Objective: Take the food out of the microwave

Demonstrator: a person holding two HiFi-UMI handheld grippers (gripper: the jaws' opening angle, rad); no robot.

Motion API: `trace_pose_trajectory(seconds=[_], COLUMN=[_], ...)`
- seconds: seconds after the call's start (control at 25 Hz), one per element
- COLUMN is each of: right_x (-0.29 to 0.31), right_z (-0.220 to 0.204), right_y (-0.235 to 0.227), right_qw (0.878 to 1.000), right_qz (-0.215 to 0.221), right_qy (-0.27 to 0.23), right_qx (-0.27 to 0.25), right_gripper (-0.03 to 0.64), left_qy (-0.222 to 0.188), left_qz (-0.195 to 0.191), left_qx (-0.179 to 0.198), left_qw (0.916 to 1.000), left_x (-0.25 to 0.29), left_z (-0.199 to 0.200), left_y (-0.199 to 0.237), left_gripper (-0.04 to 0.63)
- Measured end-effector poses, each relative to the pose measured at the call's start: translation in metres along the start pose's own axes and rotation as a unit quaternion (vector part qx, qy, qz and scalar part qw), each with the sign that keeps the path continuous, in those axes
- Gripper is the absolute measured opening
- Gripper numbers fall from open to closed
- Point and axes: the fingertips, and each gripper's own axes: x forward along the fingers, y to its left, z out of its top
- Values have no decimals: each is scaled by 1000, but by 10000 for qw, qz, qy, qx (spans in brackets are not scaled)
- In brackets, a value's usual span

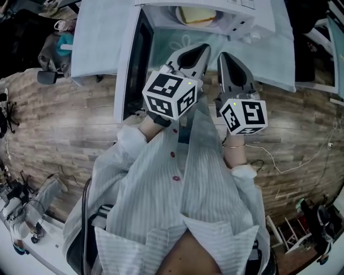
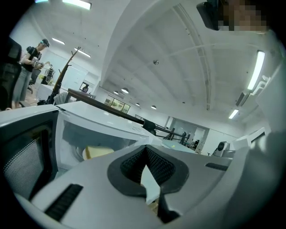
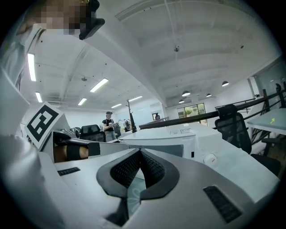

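head view: my left gripper (image 1: 200, 52) and right gripper (image 1: 226, 58) sit side by side before the boxy white microwave (image 1: 242, 13), its door (image 1: 133, 64) swung open. the food (image 1: 194, 15), a flat pale-yellow slab, lies inside, long axis across the opening.
left gripper view: ribbed black jaws pressed together, empty.
right gripper view: jaws closed on nothing.
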Motion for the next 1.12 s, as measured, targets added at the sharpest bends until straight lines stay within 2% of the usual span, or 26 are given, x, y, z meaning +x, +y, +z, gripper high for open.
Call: trace_pose_trajectory(seconds=[0.36, 0.68, 0.88, 1.12], right_x=[43, 64, 74, 83], right_z=[14, 14, 11, 11], right_y=[-39, -59, -60, -54], right_qw=[9966, 9911, 9890, 9883], right_qz=[779, 1253, 1395, 1428], right_qy=[243, 420, 483, 526], right_qx=[-92, -157, -77, -51], right_gripper=[29, 30, 30, 30], left_qy=[-306, -411, -390, -324], left_qz=[706, 1227, 1401, 1421], left_qx=[-175, -501, -648, -730], left_qw=[9969, 9903, 9872, 9866], left_x=[52, 69, 68, 67], left_z=[21, 19, 16, 15], left_y=[20, 37, 48, 60], left_gripper=[8, 8, 8, 8])
